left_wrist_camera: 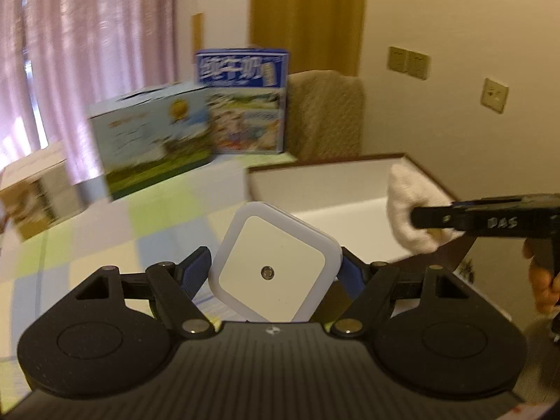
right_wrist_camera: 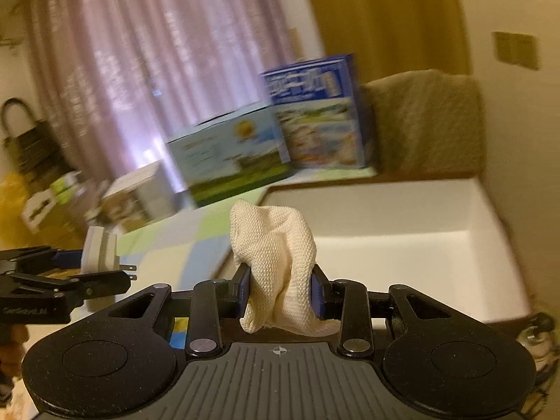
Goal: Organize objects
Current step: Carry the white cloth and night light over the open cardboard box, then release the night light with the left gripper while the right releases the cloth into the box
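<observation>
Two hand-held grippers, both loaded. Left gripper (left_wrist_camera: pixel 274 273): blue-padded fingers (left_wrist_camera: pixel 194 273) clamped on a white square plug-in night light (left_wrist_camera: pixel 276 262), turned diamond-wise, small round sensor at its centre, metal prongs visible from the right wrist view (right_wrist_camera: pixel 101 252). Right gripper (right_wrist_camera: pixel 280 292): closed on a bunched cream knitted cloth (right_wrist_camera: pixel 276 262), fabric bulging up above the pads (right_wrist_camera: pixel 316 294). Both held above a pastel checked tablecloth (left_wrist_camera: pixel 115 231), near the open white cardboard box with brown rim (left_wrist_camera: pixel 315 182), cloth at the box's near edge. Farther back on the table: a blue-and-green printed carton (left_wrist_camera: pixel 154 136), a taller blue milk carton box (left_wrist_camera: pixel 248 101) beside it, a small brown-and-white box (left_wrist_camera: pixel 35 196) at left. Behind: beige upholstered chair back (left_wrist_camera: pixel 325 115), pink curtains (left_wrist_camera: pixel 87 35), blurred.
</observation>
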### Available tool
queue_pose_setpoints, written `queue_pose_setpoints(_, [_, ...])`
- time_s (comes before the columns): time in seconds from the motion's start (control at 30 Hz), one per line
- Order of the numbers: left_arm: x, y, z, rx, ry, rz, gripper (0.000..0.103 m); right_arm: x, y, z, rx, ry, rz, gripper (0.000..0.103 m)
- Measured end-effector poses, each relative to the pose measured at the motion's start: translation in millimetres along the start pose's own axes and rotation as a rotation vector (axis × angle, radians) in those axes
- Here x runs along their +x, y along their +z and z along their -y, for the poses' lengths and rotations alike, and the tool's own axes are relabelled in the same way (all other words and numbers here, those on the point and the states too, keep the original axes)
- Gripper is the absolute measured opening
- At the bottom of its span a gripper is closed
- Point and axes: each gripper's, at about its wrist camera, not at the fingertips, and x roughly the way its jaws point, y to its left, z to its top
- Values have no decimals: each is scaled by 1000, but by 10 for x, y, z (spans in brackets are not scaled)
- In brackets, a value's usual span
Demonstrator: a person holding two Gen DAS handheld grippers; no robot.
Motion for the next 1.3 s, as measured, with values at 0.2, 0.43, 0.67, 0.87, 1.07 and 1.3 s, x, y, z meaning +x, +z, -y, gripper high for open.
queue_pose_setpoints(0.2, [547, 303, 371, 15, -27, -41, 74, 210, 181, 412, 30, -159, -33, 31])
queue_pose_setpoints(0.43, [1258, 344, 665, 6, -8, -177, 74, 526, 90, 844, 71, -230, -134, 31])
queue_pose_setpoints(0.67, [1731, 228, 814, -34, -3, -293, 74, 804, -89, 1132, 100, -251, -247, 31])
queue_pose_setpoints(0.87, [2023, 139, 854, -77, 19, -370, 74, 880, -123, 1219, 111, -283, -283, 31])
queue_pose_setpoints(1.07, [2172, 130, 936, -95, 19, -390, 74, 886, -126, 1231, 110, -300, -295, 31])
queue_pose_setpoints(1.3, [2205, 168, 911, -142, 10, -391, 80, 878, -104, 1268, 122, -305, -291, 32])
